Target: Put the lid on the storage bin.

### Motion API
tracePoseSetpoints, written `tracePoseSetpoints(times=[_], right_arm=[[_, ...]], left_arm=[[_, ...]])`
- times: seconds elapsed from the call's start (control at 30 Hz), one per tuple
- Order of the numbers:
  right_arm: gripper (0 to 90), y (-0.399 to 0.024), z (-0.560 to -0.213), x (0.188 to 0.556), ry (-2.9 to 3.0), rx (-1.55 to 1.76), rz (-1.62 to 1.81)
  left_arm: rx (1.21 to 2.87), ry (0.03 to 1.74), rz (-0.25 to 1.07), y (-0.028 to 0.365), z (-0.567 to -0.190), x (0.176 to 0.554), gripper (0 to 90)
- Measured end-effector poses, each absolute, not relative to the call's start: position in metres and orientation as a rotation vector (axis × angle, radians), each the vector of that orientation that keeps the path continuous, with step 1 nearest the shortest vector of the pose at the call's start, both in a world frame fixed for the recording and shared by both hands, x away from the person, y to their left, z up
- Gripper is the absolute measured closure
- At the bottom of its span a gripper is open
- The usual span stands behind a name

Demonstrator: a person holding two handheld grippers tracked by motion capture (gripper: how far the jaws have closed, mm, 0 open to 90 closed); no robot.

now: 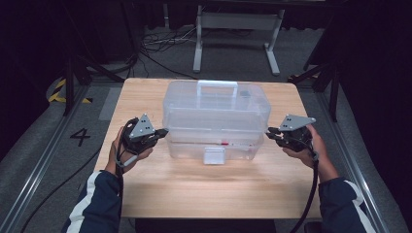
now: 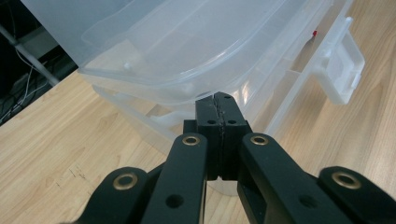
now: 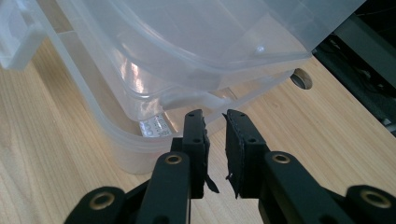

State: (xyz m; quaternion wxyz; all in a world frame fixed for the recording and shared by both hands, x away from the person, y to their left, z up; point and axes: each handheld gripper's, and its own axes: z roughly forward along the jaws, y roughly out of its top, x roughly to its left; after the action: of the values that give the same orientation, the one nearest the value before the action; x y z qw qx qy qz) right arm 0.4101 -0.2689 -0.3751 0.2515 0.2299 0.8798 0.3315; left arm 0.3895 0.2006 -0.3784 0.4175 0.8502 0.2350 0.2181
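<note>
A clear plastic storage box with a lid handle sits on the wooden tabletop, toward its far edge. The left gripper meets the box's left end, jaws pressed together with nothing between them. The right gripper is at the box's right end — jaws slightly parted, gripping nothing.

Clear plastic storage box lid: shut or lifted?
Lifted: the clear plastic storage box's lid sits raised off the base, a gap showing at both ends.

Wooden table, grey stand, floor cables
</note>
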Motion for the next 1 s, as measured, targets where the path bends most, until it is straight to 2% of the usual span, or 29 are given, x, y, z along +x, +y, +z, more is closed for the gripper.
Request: tracePoseSetpoints(times=[1.0], right_arm=[[78.6, -0.268, -0.378, 0.410, 2.407, 0.625, 0.894]], left_arm=[[2.218, 0.587, 0.527, 0.197, -0.391, 0.388, 90.0]])
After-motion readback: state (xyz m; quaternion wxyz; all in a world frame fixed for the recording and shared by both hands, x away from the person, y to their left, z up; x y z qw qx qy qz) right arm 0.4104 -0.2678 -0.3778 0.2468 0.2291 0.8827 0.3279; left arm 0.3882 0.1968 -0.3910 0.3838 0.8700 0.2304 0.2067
